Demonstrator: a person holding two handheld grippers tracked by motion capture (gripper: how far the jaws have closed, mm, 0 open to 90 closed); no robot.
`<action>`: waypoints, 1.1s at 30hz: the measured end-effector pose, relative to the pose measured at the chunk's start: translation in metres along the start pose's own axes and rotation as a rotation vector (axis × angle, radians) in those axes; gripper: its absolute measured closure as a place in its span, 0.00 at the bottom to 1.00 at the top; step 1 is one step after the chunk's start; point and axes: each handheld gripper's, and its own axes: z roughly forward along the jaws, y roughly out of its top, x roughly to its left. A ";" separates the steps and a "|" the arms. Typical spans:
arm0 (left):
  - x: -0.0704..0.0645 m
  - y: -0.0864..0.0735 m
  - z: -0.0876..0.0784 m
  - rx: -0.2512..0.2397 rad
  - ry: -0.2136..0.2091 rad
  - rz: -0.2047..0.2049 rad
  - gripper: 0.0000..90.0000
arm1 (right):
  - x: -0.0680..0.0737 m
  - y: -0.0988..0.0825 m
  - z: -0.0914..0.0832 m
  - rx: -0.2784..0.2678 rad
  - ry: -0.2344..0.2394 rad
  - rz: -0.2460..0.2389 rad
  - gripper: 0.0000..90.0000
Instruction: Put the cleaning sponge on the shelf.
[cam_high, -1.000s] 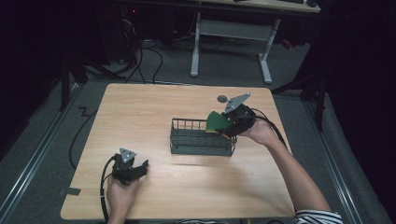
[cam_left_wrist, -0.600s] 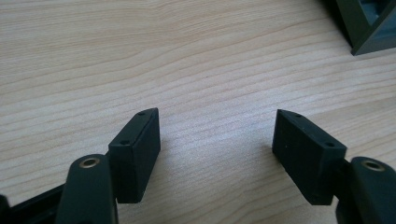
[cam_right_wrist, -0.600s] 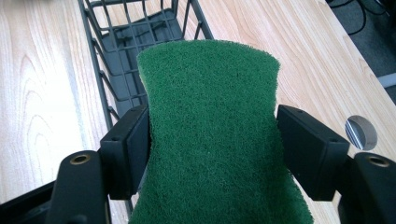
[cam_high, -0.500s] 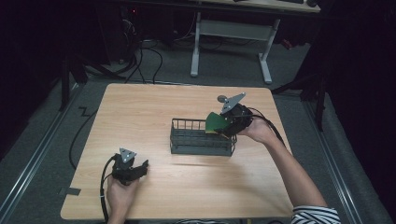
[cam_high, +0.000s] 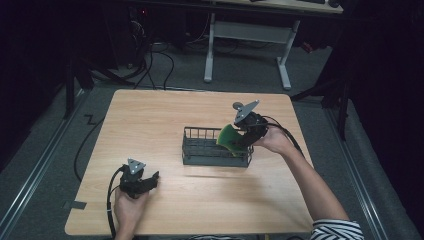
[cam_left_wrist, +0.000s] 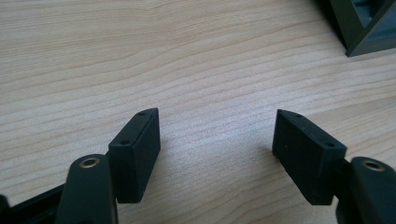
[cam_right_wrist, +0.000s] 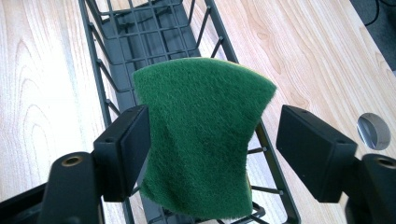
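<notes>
Light wood table (cam_high: 165, 115), grain visible; dark room, grey floor, cables, white-legged desk (cam_high: 247, 37) behind. Left gripper (cam_high: 150, 181) low on table, fingers wide, empty. Right gripper (cam_right_wrist: 212, 140) fingers just opening, spread wide; green sponge (cam_right_wrist: 203, 140) between them, touching one finger, over dark wire basket (cam_high: 200, 150).

A wire basket (cam_high: 200, 150) sits on the wooden table (cam_high: 150, 115).
</notes>
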 end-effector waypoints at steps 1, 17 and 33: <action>0.000 0.000 0.000 0.000 0.000 0.001 0.36 | 0.000 0.000 0.000 -0.002 0.000 0.001 0.33; 0.000 0.000 0.000 0.000 0.001 0.002 0.36 | 0.010 0.000 0.002 -0.087 0.045 0.041 0.52; -0.001 0.000 0.000 0.002 0.005 0.006 0.37 | 0.003 0.003 0.010 -0.099 0.033 0.114 0.51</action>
